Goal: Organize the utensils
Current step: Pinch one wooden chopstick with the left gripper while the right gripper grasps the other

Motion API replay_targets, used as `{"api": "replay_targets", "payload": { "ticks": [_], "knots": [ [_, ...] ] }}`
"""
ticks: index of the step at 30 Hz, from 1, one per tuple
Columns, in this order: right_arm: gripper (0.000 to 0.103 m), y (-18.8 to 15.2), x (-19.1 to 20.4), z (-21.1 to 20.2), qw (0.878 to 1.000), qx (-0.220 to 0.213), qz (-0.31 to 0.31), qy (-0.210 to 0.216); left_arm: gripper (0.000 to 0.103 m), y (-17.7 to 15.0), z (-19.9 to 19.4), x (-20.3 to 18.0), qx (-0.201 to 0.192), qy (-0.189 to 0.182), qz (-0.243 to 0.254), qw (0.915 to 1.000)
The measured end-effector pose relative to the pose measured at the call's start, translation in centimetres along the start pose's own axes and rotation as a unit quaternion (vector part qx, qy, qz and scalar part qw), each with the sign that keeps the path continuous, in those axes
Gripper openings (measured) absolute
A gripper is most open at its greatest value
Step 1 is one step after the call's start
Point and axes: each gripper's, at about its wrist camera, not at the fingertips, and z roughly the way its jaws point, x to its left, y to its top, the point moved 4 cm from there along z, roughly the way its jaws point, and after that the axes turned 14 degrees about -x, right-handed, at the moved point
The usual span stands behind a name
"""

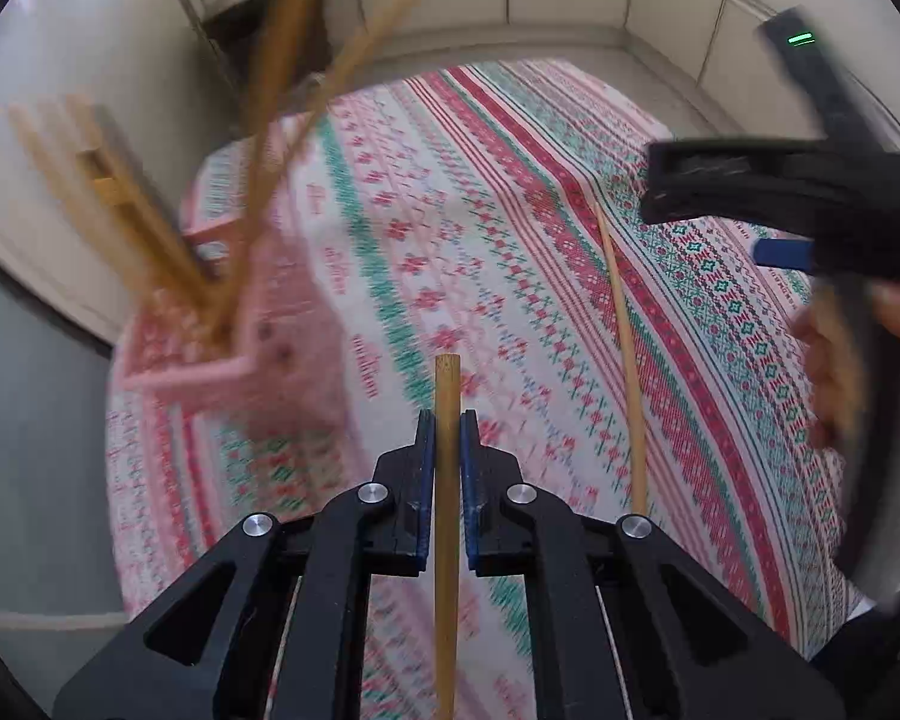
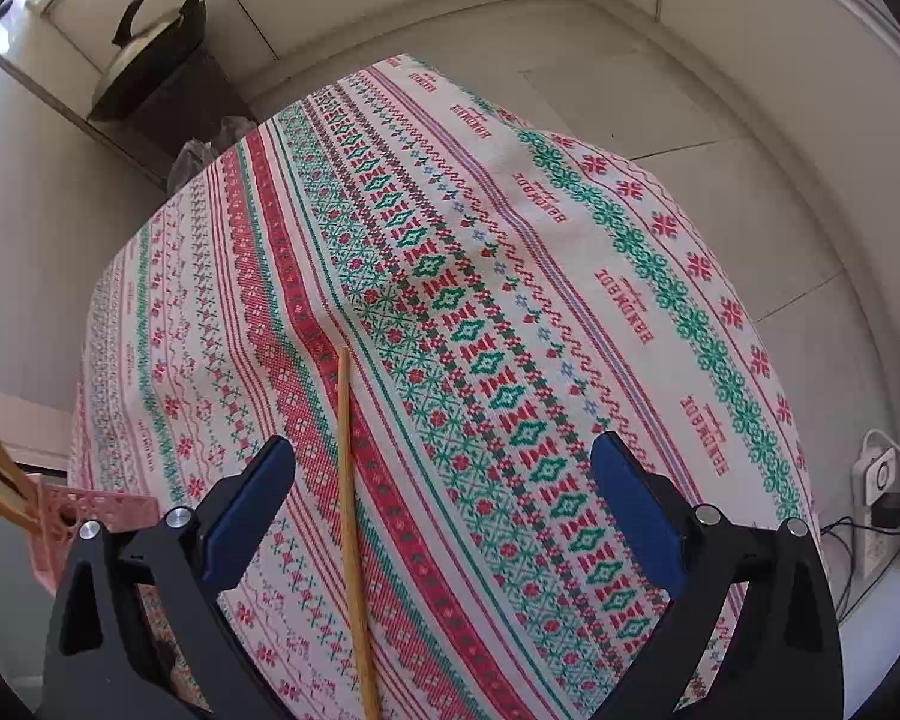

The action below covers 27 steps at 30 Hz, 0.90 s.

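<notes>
Two grippers work over the patterned tablecloth (image 2: pixel 570 192). The left gripper (image 1: pixel 447 426) is clamped on a bamboo chopstick (image 1: pixel 447 396) held clear of the cloth; the right gripper (image 2: pixel 444 450) stands spread above a second chopstick (image 2: pixel 349 480) lying mid-table. Near the table's left edge, a pink holder (image 1: pixel 222 372) carries more chopsticks (image 1: pixel 150 228).

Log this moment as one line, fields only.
left gripper: shut on chopstick | right gripper: open over loose chopstick on tablecloth | pink holder: holds chopsticks
</notes>
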Motion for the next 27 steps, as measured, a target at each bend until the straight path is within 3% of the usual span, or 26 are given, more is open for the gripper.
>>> {"api": "replay_targets", "payload": {
  "ticks": [4,5,6,10,13,14,15,21,27],
  "knots": [
    [0.092,-0.9,1.6,2.4,0.999,0.014,-0.038,-0.032,0.007,-0.6,-4.6,2.7,-0.049,0.029,-0.015,0.9983],
    [0.081,-1.3,1.8,3.0,0.998,0.025,-0.042,-0.034,0.007,-0.6,-5.3,3.1,-0.059,0.037,-0.018,0.9974],
    [0.078,-1.7,2.0,3.5,0.997,0.036,-0.048,-0.041,0.007,-0.6,-5.9,3.4,-0.068,0.043,-0.021,0.9966],
    [0.065,-1.9,3.2,3.4,0.995,0.008,-0.078,-0.062,0.007,-0.8,-7.8,4.3,-0.088,0.048,-0.033,0.9945],
    [0.031,-1.9,3.9,3.0,0.995,0.002,-0.088,-0.045,0.007,-0.8,-8.7,4.8,-0.098,0.053,-0.038,0.9931],
    [0.014,-2.0,4.1,2.8,0.995,0.004,-0.092,-0.042,0.007,-0.8,-9.1,5.0,-0.100,0.053,-0.039,0.9928],
    [0.009,-2.2,4.3,2.7,0.994,0.006,-0.099,-0.041,0.007,-0.9,-9.3,5.0,-0.103,0.054,-0.040,0.9925],
    [0.006,-3.9,4.5,-0.5,0.995,-0.014,-0.102,-0.002,0.007,-0.5,-11.7,5.4,-0.133,0.052,-0.049,0.9886],
    [0.006,-3.7,4.3,-9.1,0.991,-0.063,-0.085,0.079,0.007,-0.1,-14.6,6.5,-0.173,0.035,-0.081,0.9810]
  ]
}}
